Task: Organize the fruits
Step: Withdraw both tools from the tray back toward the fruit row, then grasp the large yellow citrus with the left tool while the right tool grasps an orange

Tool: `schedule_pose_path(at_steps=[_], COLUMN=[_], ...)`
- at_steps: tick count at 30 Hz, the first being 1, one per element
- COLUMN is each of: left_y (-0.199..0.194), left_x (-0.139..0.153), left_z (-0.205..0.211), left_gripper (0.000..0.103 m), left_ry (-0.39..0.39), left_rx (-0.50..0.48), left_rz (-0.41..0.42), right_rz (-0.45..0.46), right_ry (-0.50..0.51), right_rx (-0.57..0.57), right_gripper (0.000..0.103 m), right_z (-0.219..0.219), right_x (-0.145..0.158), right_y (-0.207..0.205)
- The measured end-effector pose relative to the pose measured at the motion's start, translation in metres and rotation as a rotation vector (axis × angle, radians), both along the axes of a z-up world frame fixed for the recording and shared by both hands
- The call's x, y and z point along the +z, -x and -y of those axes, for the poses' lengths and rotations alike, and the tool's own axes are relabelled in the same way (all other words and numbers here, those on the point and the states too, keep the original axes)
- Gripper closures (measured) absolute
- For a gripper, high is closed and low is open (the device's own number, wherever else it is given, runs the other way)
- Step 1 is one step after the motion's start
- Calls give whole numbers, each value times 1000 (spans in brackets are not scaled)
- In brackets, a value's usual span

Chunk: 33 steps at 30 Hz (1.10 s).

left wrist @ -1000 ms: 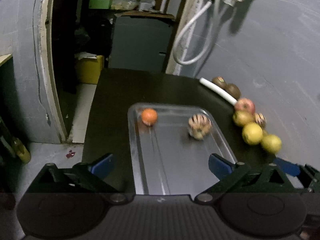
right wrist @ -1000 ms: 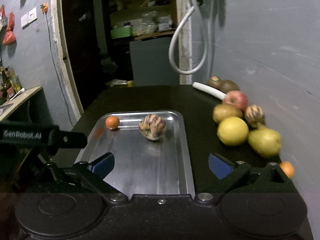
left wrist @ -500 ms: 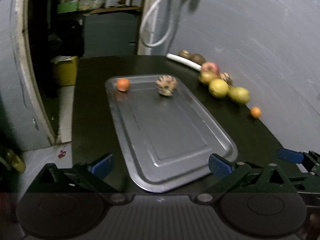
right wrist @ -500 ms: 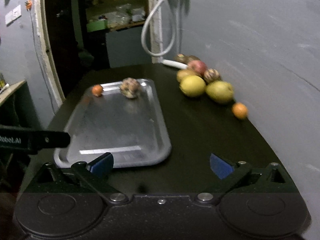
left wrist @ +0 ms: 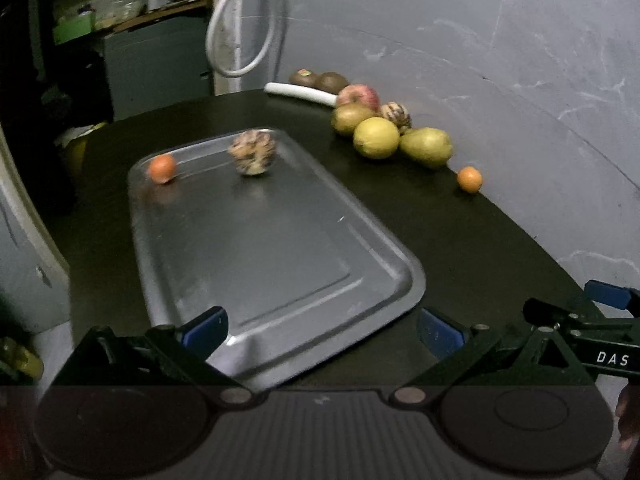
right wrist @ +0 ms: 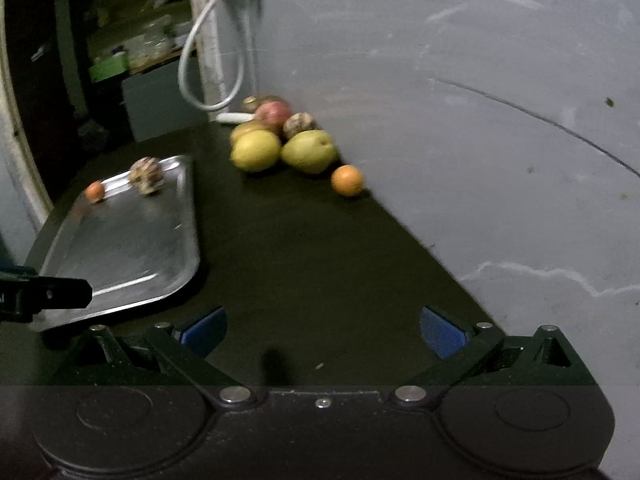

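Both tools, left [left wrist: 322, 322] and right [right wrist: 322, 324], had drawn back from the tray [left wrist: 384, 308], jaws spread and empty; most fruit [right wrist: 256, 150] remained beside it, unsorted.

White letters "DAS" show on the black arm of the right gripper [left wrist: 608, 308] at the right edge of the left wrist view, cut off by the frame; kiwi [left wrist: 303, 76] carries a small sticker, too blurred to read.
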<state>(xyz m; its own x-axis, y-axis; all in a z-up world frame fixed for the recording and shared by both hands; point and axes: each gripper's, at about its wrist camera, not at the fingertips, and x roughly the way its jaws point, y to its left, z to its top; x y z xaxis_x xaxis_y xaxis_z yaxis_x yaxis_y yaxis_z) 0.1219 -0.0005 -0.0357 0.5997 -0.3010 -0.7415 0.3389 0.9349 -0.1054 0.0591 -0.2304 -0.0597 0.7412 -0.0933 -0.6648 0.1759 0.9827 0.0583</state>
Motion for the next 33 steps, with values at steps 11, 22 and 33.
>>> schedule_pose_path(at_steps=[11,22,33], left_y=[-84,-161,-206], left_x=[8,2,-13], left_z=[49,112,124], left_gripper=[0,1,1], left_ry=[36,83,-8], left_rx=[0,-84,-142], left_rz=[0,-30,12], right_rz=[9,32,21], right_ry=[8,-39,-61], right_rx=[-45,-65,-109], right_gripper=[1,10,26], right_z=[17,27,30], right_x=[-12,-25,-37], right_y=[-57,-128,-167])
